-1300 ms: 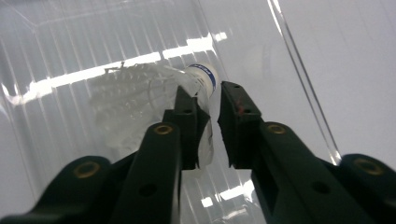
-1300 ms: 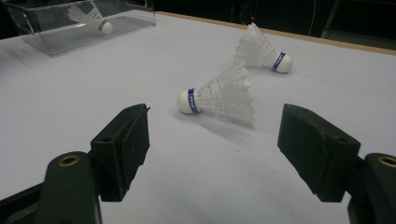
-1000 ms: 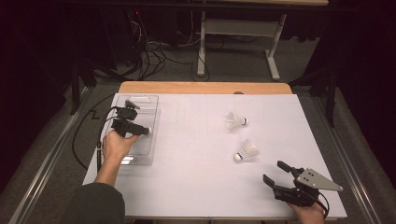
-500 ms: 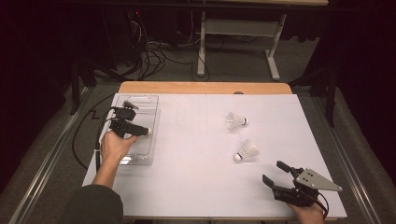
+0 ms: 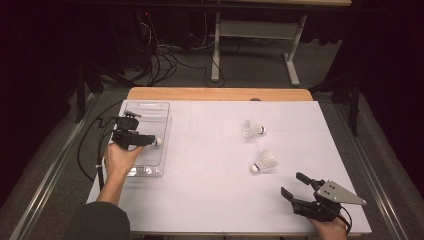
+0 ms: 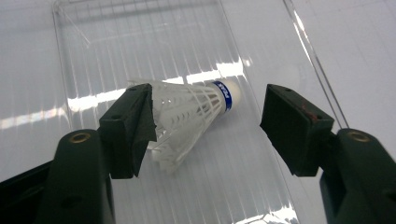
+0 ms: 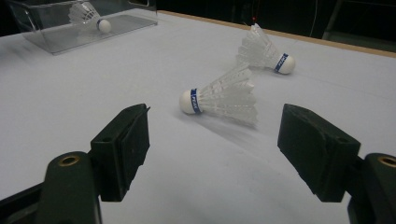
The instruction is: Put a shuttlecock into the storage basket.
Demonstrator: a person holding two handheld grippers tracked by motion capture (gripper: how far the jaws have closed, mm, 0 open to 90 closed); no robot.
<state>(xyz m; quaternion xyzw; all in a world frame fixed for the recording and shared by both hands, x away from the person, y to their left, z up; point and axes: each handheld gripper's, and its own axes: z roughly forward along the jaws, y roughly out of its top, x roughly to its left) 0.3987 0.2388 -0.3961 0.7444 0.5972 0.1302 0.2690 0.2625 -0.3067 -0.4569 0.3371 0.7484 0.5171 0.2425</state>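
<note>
A white shuttlecock (image 6: 191, 116) with a blue band lies on its side in the clear plastic tray (image 6: 93, 56) at the table's left. My left gripper (image 6: 210, 93) straddles it and is open. Its jaws have just been opening: one pad sits at the feather skirt, the other stands off from the cork. From above, the left gripper (image 5: 145, 131) hovers over the tray (image 5: 150, 105) with the cork (image 5: 158, 141) poking out. My right gripper (image 5: 292, 183) rests open at the front right. It faces a second shuttlecock (image 7: 222, 95) that lies just ahead, and a third shuttlecock (image 7: 264, 51) lies beyond.
The two loose shuttlecocks (image 5: 264, 161) (image 5: 251, 129) lie right of centre on the white sheet (image 5: 210, 190). A wooden table edge (image 5: 220, 94) runs along the back. Cables and a desk frame (image 5: 250, 30) stand on the floor behind. The left gripper's black cable (image 5: 95, 145) trails off the left edge.
The left gripper's jaws have spread over the tray, and the shuttlecock's cork now shows beside them. The right gripper and both loose shuttlecocks have stayed put.
</note>
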